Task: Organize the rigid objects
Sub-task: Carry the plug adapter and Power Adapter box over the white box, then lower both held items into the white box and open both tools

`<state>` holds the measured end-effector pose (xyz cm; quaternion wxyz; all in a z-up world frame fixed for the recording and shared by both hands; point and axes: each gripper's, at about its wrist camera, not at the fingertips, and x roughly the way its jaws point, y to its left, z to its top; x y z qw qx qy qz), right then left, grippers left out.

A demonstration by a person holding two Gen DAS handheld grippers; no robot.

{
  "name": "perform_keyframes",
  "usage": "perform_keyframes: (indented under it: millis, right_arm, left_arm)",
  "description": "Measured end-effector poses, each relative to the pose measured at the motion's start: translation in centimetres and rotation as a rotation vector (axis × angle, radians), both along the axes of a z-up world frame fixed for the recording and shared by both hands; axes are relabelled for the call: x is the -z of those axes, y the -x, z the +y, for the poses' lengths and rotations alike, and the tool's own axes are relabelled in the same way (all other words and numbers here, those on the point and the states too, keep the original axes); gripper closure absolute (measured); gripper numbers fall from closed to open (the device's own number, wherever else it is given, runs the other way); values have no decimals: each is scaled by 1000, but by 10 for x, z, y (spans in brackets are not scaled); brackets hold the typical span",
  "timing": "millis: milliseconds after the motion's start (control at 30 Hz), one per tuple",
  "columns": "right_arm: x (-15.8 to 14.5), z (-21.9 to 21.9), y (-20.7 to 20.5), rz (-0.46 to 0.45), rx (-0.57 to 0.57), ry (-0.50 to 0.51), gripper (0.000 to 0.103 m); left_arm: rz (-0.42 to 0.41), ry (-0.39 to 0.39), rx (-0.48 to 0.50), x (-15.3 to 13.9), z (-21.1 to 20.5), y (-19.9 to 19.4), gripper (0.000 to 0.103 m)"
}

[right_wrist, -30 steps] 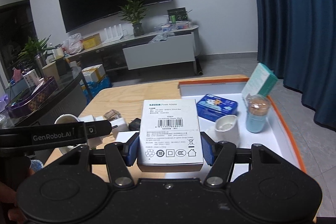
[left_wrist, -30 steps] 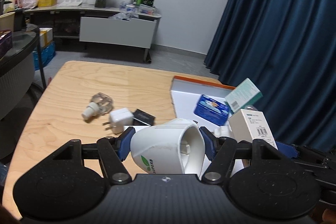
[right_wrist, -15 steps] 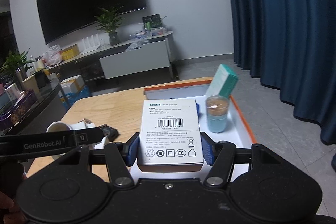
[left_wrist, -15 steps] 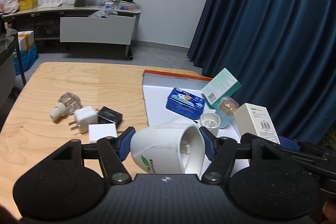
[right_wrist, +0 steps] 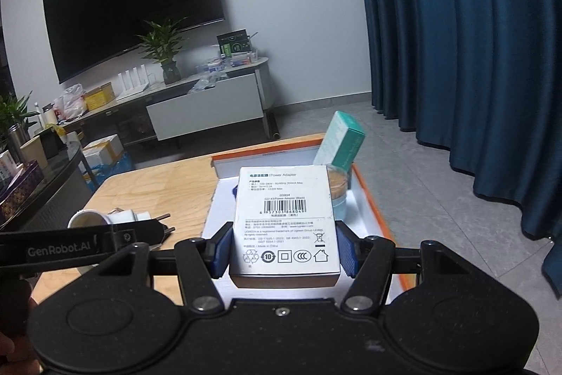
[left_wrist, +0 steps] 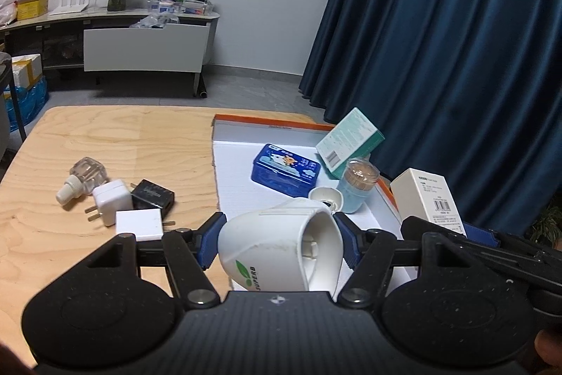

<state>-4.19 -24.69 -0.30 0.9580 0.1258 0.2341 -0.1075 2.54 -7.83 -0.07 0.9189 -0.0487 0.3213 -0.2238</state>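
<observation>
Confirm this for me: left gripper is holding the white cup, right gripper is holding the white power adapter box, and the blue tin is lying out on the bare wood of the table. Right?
Not quite. The blue tin lies inside the orange-edged tray, not on the bare wood, as the left wrist view shows. The rest holds: left gripper is shut on the white cup, right gripper on the white power adapter box.

On the table point(left_wrist: 105, 136), the chargers point(left_wrist: 133, 202) lie left of the tray point(left_wrist: 239, 192), which holds the tin point(left_wrist: 284, 168).
</observation>
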Motion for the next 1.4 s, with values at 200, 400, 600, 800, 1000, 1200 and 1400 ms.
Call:
perform_keyframes:
  millis: [200, 400, 600, 800, 1000, 1200, 1400]
  right_arm:
    - [3, -8, 0, 6, 17, 4, 32]
    - [6, -16, -1, 8, 30, 4, 32]
    - [10, -20, -5, 19, 41, -1, 32]
    - [12, -24, -13, 28, 49, -4, 32]
    - [17, -28, -19, 38, 51, -7, 32]
    - [20, -33, -25, 49, 48, -11, 32]
    - [24, -38, -37, 68, 46, -7, 30]
  left_arm:
    - [6, -4, 23, 2, -10, 0, 37]
    - [15, -9, 34, 6, -18, -2, 37]
    - [22, -17, 44, 9, -25, -4, 37]
    - [33, -26, 50, 14, -31, -8, 37]
    - [46, -35, 56, 18, -36, -11, 37]
    - [62, -43, 63, 23, -40, -14, 37]
    - [78, -51, 74, 27, -45, -16, 37]
